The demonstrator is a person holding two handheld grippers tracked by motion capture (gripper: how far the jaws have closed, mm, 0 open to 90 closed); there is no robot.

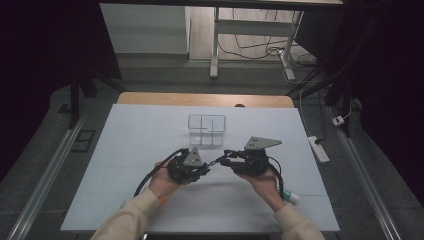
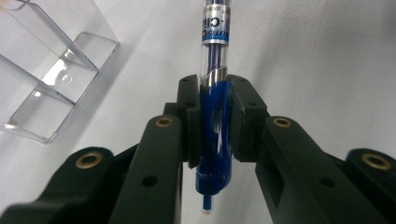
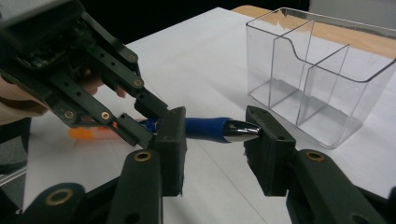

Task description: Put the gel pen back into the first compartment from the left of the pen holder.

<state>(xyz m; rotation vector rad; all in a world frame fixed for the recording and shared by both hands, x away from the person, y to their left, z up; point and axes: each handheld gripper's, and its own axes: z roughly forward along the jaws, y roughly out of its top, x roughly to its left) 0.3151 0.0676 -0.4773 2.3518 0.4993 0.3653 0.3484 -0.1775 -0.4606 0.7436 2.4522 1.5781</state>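
Observation:
A blue pen (image 2: 215, 56) with a clear barrel and a silver tip stands clamped between the pads of my left gripper (image 2: 215, 112), which is shut on its blue clip end. In the high view both grippers meet at mid-table, my left gripper (image 1: 206, 168) facing my right gripper (image 1: 227, 156) with the pen (image 1: 216, 160) bridging them. In the right gripper view the pen (image 3: 205, 128) reaches across the gap of my right gripper (image 3: 215, 140). Its silver tip lies at the right pad, while its blue grip passes behind the left pad. The jaws stand apart and do not pinch it.
A clear plastic organiser (image 1: 207, 131) with several compartments stands just beyond the grippers. An orange item (image 3: 88, 133) lies on the white table cover near the left hand. A white and teal object (image 1: 291, 196) lies by the right forearm. A power strip (image 1: 318, 148) is off the right edge.

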